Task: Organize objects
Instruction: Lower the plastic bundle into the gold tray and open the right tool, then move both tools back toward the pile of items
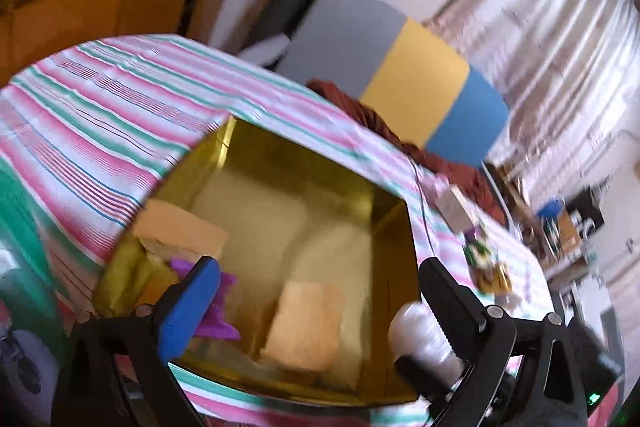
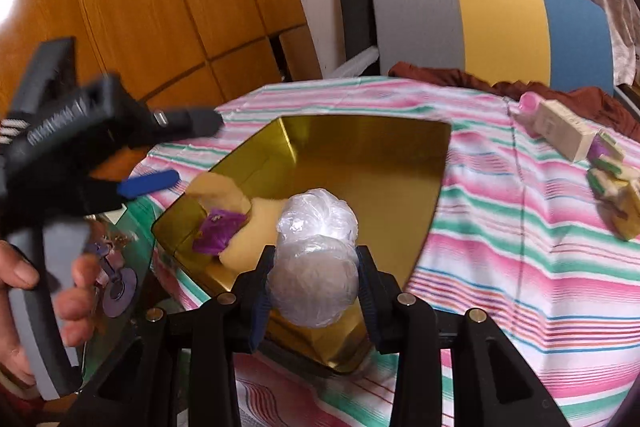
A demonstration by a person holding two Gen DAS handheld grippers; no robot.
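Observation:
A gold metal tin [image 2: 360,163] stands open on the striped tablecloth [image 2: 500,227]; it also shows in the left wrist view [image 1: 320,171]. Inside lie a yellow sponge [image 2: 256,227] and a purple piece [image 2: 218,231]. My right gripper [image 2: 314,267] is shut on a roll of clear plastic bags [image 2: 316,251] and holds it over the tin's near edge. My left gripper [image 1: 320,291] is open and empty above the tin's left side. It also appears in the right wrist view [image 2: 176,151]. The plastic roll shows at the left view's lower right [image 1: 420,331].
A cream box [image 2: 560,127], a pink item [image 2: 530,105] and small green-and-purple packets [image 2: 612,179] lie on the cloth at the right. A chair with a grey, yellow and blue back [image 2: 500,23] stands behind the table. Wooden cabinets [image 2: 160,7] are at the left.

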